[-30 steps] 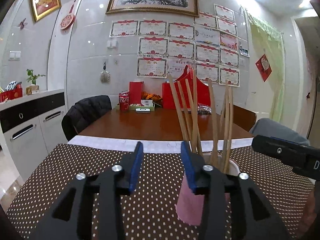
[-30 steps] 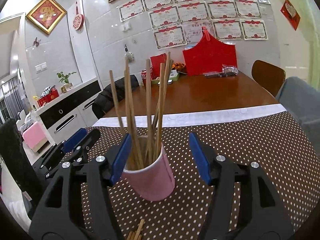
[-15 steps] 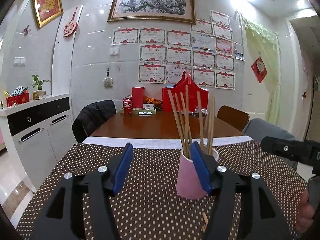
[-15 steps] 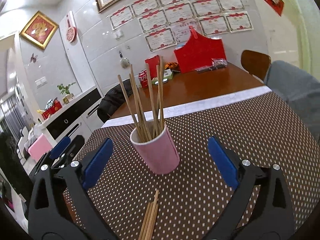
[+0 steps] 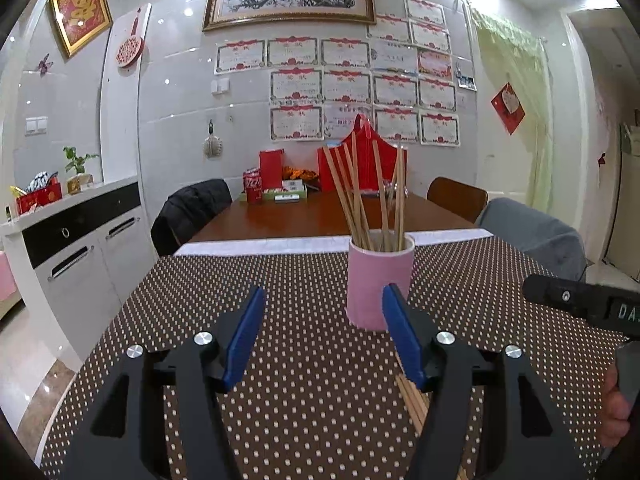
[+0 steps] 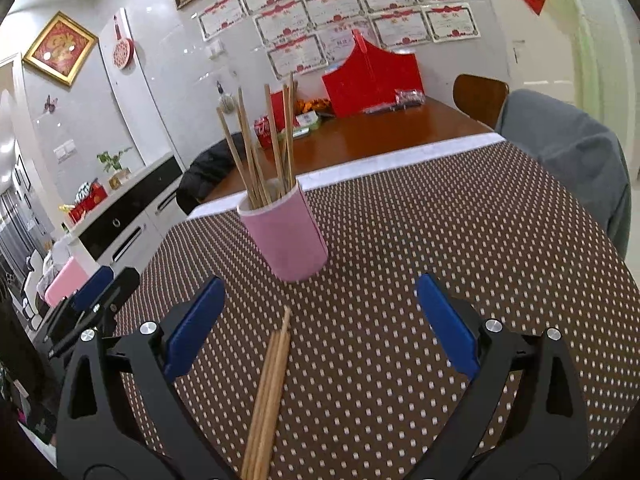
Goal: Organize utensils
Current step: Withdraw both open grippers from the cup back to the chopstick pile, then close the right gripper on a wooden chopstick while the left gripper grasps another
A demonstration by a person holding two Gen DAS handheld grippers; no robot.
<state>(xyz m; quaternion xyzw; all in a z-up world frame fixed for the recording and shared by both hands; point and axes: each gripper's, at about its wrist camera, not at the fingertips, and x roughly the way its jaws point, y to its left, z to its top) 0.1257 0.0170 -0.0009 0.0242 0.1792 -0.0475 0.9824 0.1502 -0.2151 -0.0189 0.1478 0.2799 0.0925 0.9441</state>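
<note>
both tongs (image 5: 323, 334) (image 6: 320, 320) tilt downward, spread apart and empty, short of the pink cup (image 6: 286, 236).

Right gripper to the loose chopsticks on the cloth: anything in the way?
Nothing visible. The loose chopsticks lie bare on the dotted tablecloth between the open right gripper fingers. The pink cup stands farther back, clear of them.
</note>
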